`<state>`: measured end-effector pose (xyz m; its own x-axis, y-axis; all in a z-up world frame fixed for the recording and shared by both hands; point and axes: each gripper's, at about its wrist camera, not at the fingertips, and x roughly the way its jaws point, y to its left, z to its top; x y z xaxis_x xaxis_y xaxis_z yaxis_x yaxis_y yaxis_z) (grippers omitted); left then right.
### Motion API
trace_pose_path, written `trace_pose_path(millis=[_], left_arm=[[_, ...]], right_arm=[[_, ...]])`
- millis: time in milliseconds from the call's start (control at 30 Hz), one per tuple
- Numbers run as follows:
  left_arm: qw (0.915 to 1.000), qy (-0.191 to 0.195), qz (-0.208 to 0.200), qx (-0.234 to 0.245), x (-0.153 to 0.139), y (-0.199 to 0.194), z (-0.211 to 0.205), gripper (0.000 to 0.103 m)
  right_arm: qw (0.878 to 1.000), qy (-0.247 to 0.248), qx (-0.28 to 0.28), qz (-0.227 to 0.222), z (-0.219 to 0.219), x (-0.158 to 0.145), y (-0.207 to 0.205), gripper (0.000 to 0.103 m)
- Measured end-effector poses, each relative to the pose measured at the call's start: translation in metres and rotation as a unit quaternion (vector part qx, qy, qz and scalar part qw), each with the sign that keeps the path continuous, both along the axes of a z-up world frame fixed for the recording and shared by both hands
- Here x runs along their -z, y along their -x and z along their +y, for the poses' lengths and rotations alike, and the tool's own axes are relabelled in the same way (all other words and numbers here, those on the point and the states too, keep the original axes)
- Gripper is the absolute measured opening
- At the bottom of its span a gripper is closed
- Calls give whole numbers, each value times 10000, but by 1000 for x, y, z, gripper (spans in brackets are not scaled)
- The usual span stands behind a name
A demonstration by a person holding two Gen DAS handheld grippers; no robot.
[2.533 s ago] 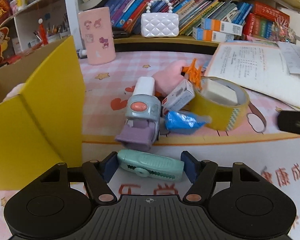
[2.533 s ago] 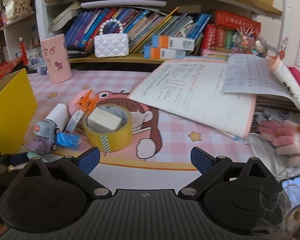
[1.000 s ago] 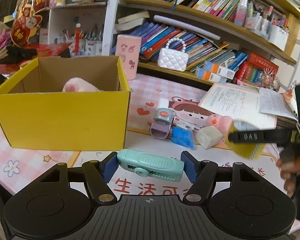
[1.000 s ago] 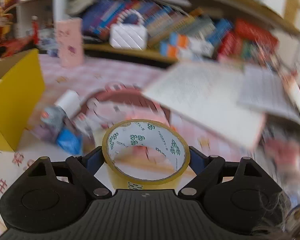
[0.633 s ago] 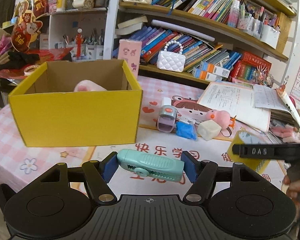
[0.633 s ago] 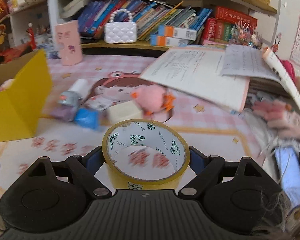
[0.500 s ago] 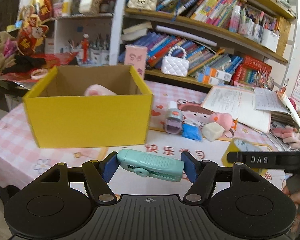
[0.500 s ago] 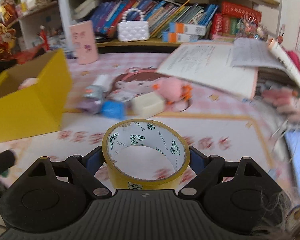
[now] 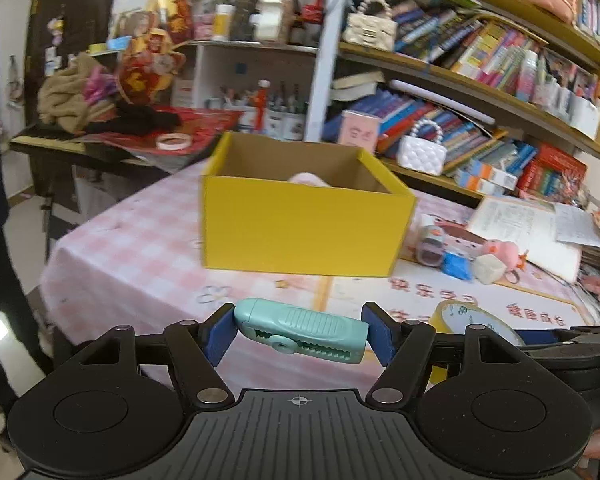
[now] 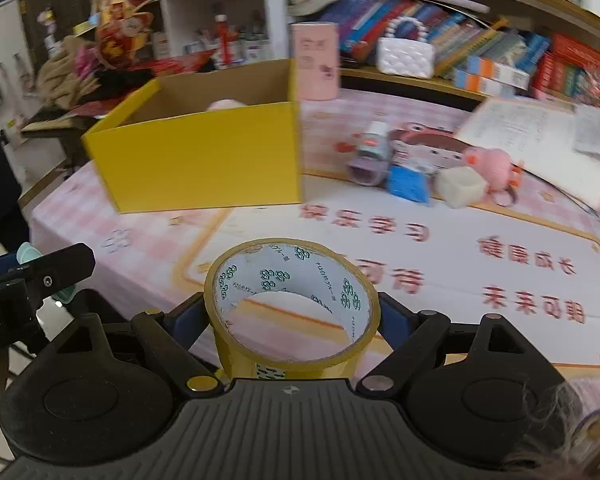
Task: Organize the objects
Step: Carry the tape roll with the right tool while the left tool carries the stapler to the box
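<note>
My left gripper (image 9: 300, 338) is shut on a mint-green utility knife (image 9: 302, 330), held crosswise in the air in front of the table. My right gripper (image 10: 292, 320) is shut on a yellow tape roll (image 10: 292, 304), held above the table's near edge; the roll also shows in the left wrist view (image 9: 466, 320). An open yellow cardboard box (image 9: 304, 224) stands on the pink checked table, also in the right wrist view (image 10: 204, 156). A pink soft item (image 9: 308, 179) lies inside it.
To the right of the box lie a grey-purple toy (image 10: 370, 156), a blue packet (image 10: 408, 184), a white block (image 10: 460, 188) and a pink plush (image 10: 492, 166). An open book (image 10: 540, 136) lies at the far right. Bookshelves (image 9: 480, 80) stand behind the table.
Both grippers have pulled back and to the left with their loads, so the yellow box sits farther off and nearer the middle of both views. The left gripper now shows at the right view's left edge.
</note>
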<state>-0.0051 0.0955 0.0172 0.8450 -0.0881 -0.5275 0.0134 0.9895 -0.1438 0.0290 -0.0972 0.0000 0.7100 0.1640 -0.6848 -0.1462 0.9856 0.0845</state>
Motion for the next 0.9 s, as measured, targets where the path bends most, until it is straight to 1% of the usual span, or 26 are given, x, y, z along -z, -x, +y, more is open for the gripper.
trace_pose_path(millis=[100, 200, 400, 600, 700, 900], left_arm=[[9999, -12, 24, -139, 0, 8, 14, 69], [9998, -94, -76, -174, -3, 14, 23, 69], [9997, -72, -163, -164, -5, 18, 34, 69], [9994, -28, -348, -17, -16, 11, 36, 69], [9988, -19, -486, 37, -25, 3, 36, 69], [9972, 89, -743, 65, -44, -27, 37, 69]], right_arm=[[9998, 46, -209, -44, 20, 0, 4, 86], [9993, 54, -340, -138, 35, -3, 7, 86], [9988, 119, -377, -279, 51, -10, 13, 86], [9991, 118, -231, -348, 51, -15, 11, 86], [9986, 122, -170, -478, 52, -23, 5, 86], [9971, 112, -100, -753, 48, -46, -17, 86]])
